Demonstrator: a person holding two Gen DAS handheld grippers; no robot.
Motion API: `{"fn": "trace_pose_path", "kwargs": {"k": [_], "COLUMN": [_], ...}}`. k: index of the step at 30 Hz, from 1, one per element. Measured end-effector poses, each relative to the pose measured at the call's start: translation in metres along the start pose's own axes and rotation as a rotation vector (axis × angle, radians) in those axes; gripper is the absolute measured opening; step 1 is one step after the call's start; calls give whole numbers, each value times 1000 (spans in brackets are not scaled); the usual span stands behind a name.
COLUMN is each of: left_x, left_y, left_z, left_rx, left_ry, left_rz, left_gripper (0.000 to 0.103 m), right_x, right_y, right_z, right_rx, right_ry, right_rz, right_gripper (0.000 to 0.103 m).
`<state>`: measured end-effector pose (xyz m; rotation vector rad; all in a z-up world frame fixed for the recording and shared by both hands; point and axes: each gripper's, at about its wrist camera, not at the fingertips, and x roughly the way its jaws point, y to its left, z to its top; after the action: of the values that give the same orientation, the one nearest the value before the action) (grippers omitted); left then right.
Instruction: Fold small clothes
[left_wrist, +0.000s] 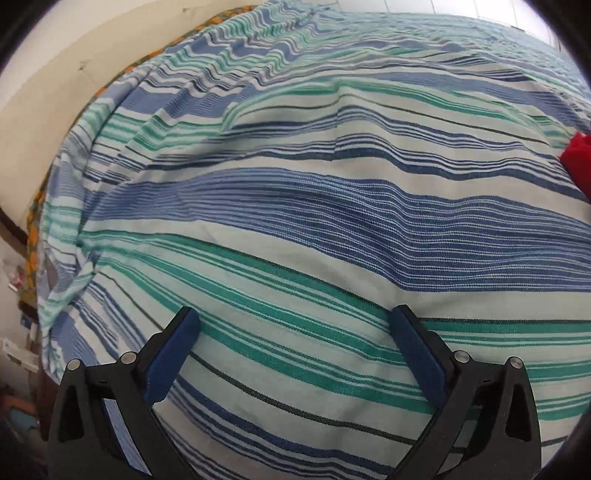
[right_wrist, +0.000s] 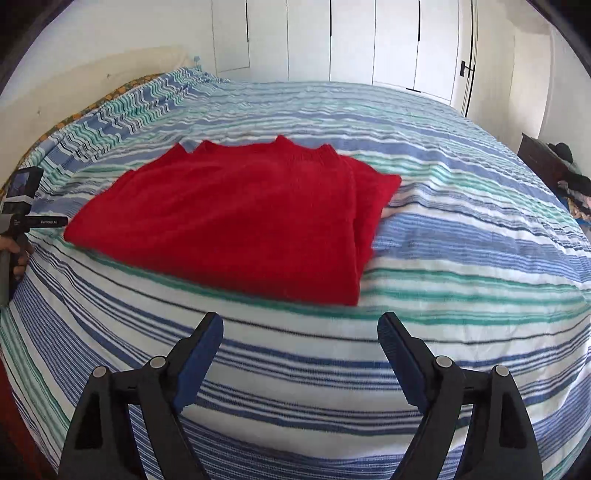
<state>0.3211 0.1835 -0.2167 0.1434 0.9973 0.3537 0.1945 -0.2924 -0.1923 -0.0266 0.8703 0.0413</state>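
Over the left part of the bed (left_wrist: 258, 206), my left tool (left_wrist: 291, 328) hangs with its jaws spread wide and nothing between them, only striped bedspread (right_wrist: 461, 236) below. Further right, the red sweater (right_wrist: 236, 218) lies flat on the bedspread, its right side folded over. Just short of its near edge, my right tool (right_wrist: 300, 332) gapes equally wide, empty.

A bed (right_wrist: 461, 206) under a blue, green and white striped cover carries one red sweater (right_wrist: 236, 218), lying flat, partly folded.
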Motion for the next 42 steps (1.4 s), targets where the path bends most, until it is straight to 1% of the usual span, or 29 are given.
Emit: {"fn": "trace_pose_path", "kwargs": {"k": [1, 2, 3, 4, 5, 6, 9, 12, 16, 25, 42], "left_x": [0, 0, 4, 9, 10, 10, 8, 6, 7, 8, 8], "left_y": [11, 23, 32, 40, 43, 44, 32, 25, 29, 29, 28], "left_z": [0, 0, -1, -2, -2, -2, 0, 2, 2, 2, 1], "left_rx": [-59, -102, -146, -188, -216, -225, -181, -150, -167, -164, -165], "left_ry": [-2, 2, 12, 28, 34, 30, 32, 29, 31, 29, 25], "left_rz": [-58, -119, -178, -229, -261, -269, -217, -179, -200, -196, -193], "left_gripper": [103, 103, 103, 103, 103, 103, 103, 103, 103, 103, 103], "right_x": [8, 8, 9, 14, 18, 22, 27, 27, 28, 30, 28], "right_y": [2, 1, 1, 0, -2, -3, -8, -5, 1, 5, 1], "right_z": [-7, -12, -12, -11, -10, -8, -8, -9, -10, -8, -10], "right_rx": [11, 22, 19, 22, 28, 31, 50, 39, 16, 10, 31], "right_ry": [22, -3, -10, 5, 23, 38, 48, 44, 41, 55, 34], "right_rz": [-12, -23, -45, -64, -67, -61, -35, -54, -96, -110, -81], "right_gripper": [85, 88, 92, 97, 100, 101, 102, 102, 102, 102, 103]}}
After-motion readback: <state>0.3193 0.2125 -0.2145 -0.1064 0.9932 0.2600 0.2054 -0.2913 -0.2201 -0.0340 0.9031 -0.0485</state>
